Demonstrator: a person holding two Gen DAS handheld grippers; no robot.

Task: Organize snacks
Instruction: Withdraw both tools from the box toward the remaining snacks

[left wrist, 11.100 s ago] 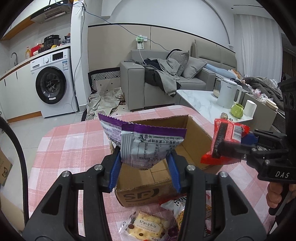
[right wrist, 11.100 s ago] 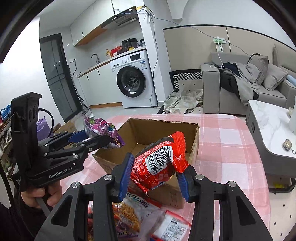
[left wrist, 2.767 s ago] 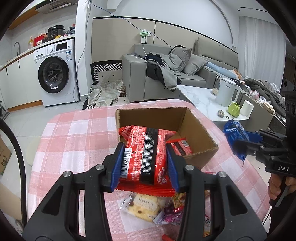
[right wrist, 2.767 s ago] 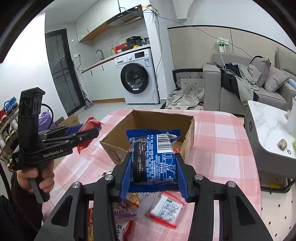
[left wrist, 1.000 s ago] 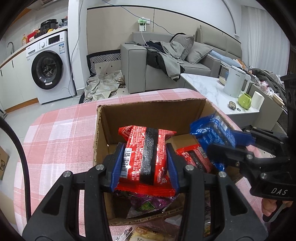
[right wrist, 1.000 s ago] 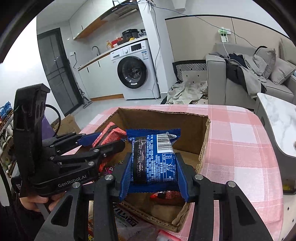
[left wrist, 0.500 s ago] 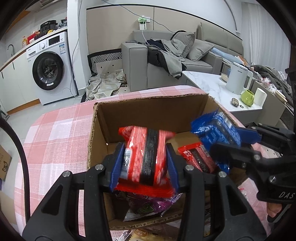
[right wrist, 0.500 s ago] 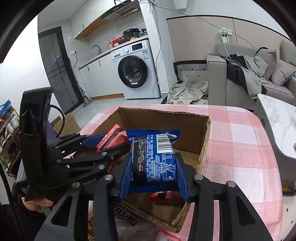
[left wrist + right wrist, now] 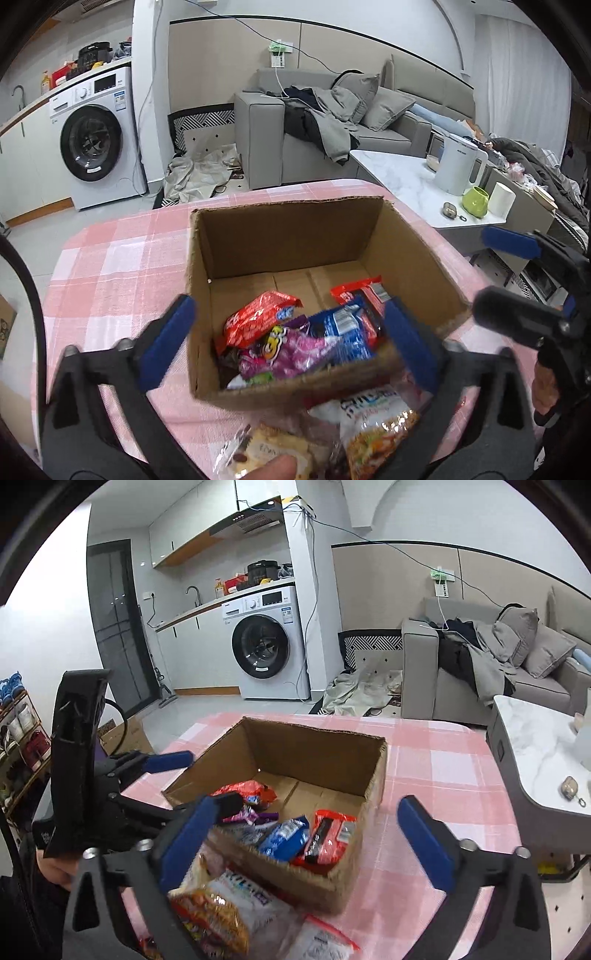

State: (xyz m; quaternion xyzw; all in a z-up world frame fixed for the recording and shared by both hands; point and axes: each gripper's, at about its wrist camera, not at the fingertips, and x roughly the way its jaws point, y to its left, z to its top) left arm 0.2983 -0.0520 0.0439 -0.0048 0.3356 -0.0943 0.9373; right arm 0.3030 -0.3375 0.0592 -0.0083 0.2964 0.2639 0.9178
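Both packets now dropped into cardboard box among snacks, left gripper and right gripper spread empty

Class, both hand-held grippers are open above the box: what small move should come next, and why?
Probably lower the right hand-held gripper onto the noodle packet beside the cardboard box. Both grippers are open and hold nothing, while this packet lies on the tablecloth outside the box.

Both grippers were matte black with silver screws; the left gripper and right gripper wore blue finger pads.
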